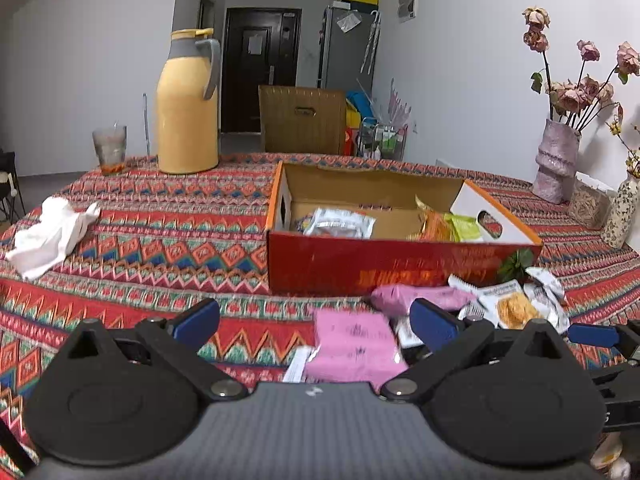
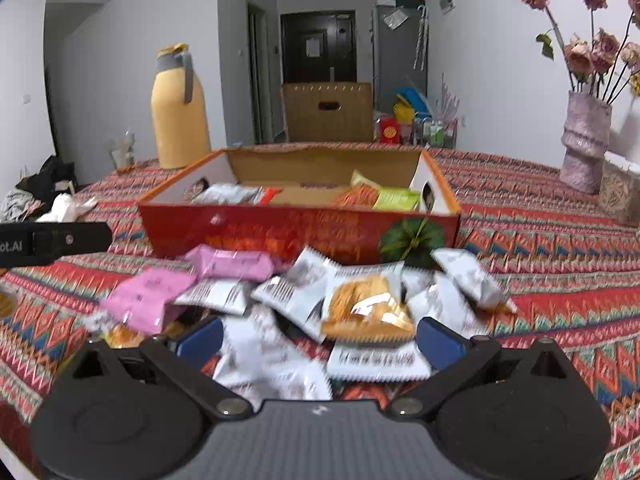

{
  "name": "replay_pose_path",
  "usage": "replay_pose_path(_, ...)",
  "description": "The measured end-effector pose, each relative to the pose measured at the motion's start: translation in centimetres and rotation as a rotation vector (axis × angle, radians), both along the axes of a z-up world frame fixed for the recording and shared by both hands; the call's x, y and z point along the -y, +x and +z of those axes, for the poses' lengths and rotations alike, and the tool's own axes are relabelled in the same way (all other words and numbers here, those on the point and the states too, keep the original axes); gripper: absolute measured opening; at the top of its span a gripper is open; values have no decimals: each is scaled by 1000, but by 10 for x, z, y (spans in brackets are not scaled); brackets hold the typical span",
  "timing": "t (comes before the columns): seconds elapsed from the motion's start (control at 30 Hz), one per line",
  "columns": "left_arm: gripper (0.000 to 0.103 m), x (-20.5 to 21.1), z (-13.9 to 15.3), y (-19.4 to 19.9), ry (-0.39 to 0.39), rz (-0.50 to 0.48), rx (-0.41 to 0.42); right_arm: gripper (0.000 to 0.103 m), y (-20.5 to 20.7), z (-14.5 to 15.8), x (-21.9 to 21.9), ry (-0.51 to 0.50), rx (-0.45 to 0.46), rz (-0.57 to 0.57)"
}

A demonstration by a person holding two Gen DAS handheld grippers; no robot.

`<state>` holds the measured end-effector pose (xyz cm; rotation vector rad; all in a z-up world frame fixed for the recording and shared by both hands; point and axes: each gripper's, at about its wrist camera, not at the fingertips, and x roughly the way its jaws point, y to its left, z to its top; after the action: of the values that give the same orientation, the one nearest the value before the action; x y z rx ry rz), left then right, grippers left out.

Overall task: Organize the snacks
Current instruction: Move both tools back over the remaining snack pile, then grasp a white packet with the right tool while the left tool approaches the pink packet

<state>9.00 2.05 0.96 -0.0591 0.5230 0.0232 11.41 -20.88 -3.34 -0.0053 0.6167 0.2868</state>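
Note:
A red cardboard box stands open on the patterned table, with several snack packets inside. A pile of loose snacks lies in front of it: pink packets, white packets and an orange-and-white packet. My left gripper is open and empty, its jaws on either side of a pink packet below. My right gripper is open and empty, low over the white and orange packets. The right gripper's blue finger shows in the left wrist view.
A yellow thermos jug and a glass stand at the table's far left. A crumpled white cloth lies at the left. A pink vase of dried roses and a small patterned vase stand at the right.

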Motion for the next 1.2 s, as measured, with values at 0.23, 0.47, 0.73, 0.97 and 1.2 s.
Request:
replay_pose_path(0.23, 103, -7, -10, -11, -4, 7, -22, 103, -9, -15, -10, -11, -57, 39)
replay_pose_path(0.47, 103, -10, -15, -13, -6, 5, -36, 103, -6, -23, -23, -54, -86, 75)
replay_pose_path(0.73, 103, -12, -17, -12, -10, 8, -44, 97, -4, -28, -25, -70, -97, 94)
replay_pose_path(0.97, 103, -12, -19, -13, -9, 7, -54, 79, -11, -26, -24, -57, -74, 130)
replay_pose_path(1.2, 103, -12, -21, -14, -8, 10, -64, 58, -16, -25, -20, -45, -51, 141)
